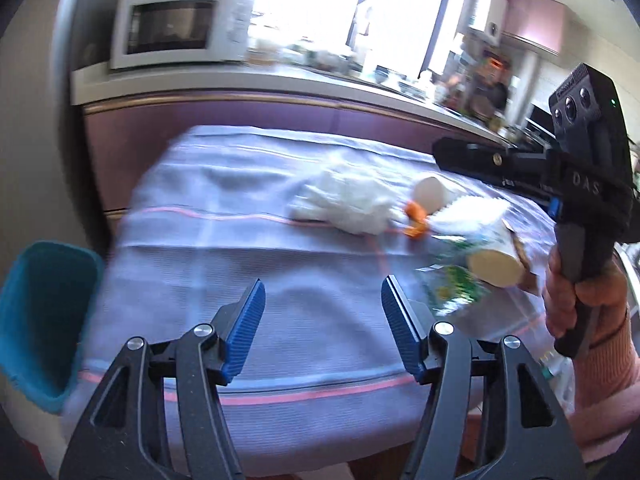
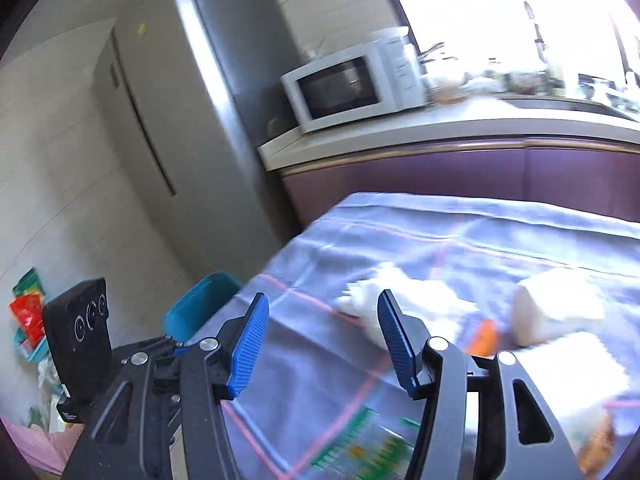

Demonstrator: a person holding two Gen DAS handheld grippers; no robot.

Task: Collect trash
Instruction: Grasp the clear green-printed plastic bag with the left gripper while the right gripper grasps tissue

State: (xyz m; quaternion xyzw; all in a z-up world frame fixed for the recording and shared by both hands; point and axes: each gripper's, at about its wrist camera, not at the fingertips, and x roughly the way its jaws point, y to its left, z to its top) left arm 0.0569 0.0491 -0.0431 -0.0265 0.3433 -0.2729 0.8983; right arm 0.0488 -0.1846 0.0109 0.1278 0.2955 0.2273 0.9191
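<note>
Both wrist views low over table (image 1: 208, 264), facing counter; share microwave (image 1: 176, 24), bin (image 2: 200, 304).

Motion blur smears the green-printed wrapper (image 2: 360, 446), cut by the bottom edge

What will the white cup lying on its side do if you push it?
The paper cup lies on its side on the tablecloth, so it would probably roll. It looks thin and empty, so likely light and easy to crush between the fingers.
</note>
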